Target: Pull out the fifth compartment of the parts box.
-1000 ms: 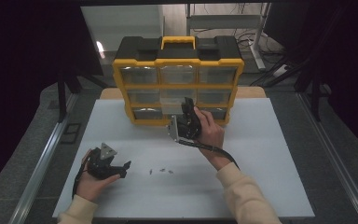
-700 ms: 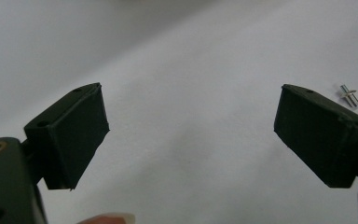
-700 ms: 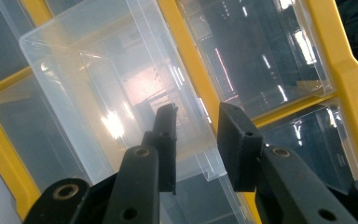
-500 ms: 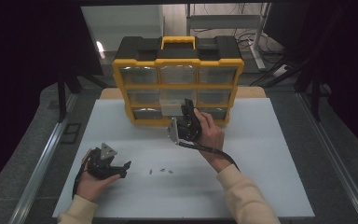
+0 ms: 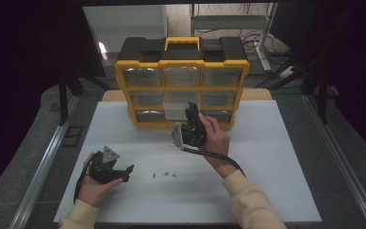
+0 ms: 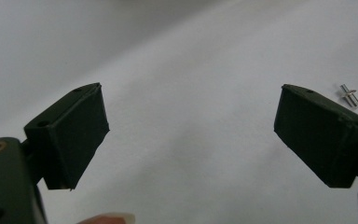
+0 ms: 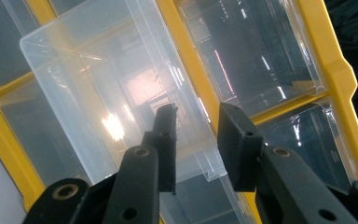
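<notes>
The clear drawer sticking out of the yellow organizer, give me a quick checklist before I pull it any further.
1. Right tool at the drawer, one jaw inside its wall, one outside: ok.
2. Pads pressing on the wall: cannot tell.
3. Drawer partly out of the organizer: ok.
4. Drawer contents: cannot tell.
5. Left tool open, holding nothing, over the white mat: ok.
6. Small metal parts lie on the mat, apart from the drawer: ok.

No legible text, labels, brands or numbers on the organizer case [image 5: 181, 86] or elsewhere.
</notes>
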Demonstrator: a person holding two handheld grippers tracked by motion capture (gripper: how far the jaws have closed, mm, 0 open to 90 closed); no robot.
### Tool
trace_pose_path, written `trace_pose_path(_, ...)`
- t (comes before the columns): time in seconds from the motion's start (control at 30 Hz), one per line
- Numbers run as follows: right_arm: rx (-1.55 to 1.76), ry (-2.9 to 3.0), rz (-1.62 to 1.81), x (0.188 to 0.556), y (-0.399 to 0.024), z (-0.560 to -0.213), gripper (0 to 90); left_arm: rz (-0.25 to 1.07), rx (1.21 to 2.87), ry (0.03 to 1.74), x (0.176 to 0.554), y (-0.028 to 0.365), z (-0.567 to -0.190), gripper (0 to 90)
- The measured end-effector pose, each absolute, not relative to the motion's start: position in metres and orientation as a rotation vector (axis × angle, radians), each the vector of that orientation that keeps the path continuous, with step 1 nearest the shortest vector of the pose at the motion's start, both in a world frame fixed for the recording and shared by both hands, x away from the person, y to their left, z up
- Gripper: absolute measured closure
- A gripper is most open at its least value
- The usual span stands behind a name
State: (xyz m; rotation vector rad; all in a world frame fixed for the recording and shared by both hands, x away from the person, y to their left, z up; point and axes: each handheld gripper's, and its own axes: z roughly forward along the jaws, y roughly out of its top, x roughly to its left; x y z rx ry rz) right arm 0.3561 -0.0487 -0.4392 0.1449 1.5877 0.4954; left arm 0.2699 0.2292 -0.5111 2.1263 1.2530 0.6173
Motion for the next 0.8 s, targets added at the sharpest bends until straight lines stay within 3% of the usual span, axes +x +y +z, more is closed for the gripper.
trace_pose_path(0.8,0.139,1.584,0.505,0.349,-0.0502,-0.4388,68.8,0.618,2.127,1.252,0.2698,0.2291,-0.5109,10.3)
